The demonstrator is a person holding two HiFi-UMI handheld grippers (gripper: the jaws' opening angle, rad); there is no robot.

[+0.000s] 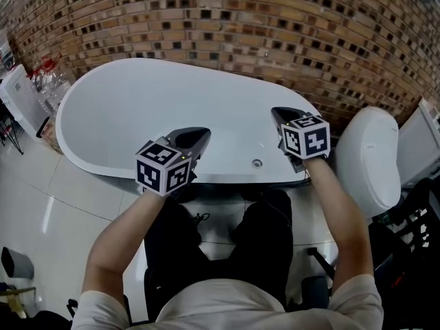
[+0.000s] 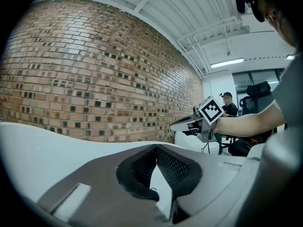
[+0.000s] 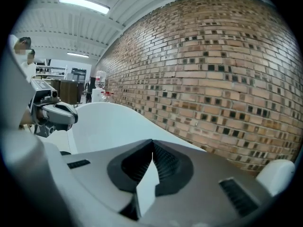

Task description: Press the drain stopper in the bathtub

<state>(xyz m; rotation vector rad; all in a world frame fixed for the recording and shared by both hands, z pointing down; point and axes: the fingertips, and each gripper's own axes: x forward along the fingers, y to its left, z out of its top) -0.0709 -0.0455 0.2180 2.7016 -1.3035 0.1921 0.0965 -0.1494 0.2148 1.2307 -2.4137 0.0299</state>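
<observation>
We hold the left tongs (image 1: 198, 137) and right tongs (image 1: 280, 114) over the white bathtub (image 1: 130, 108), both closed and empty, the drain stopper (image 1: 257, 163) between them untouched.

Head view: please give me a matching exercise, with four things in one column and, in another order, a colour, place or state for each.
Things:
1. bathtub
2. brick wall
3. round metal fitting
4. left gripper

Descriptions:
A. jaws shut, over the bathtub's near rim
B. white, in front of the person
C. brown, behind the bathtub
D. small, on the bathtub's near side

Pairs: 1-B, 2-C, 3-D, 4-A
</observation>
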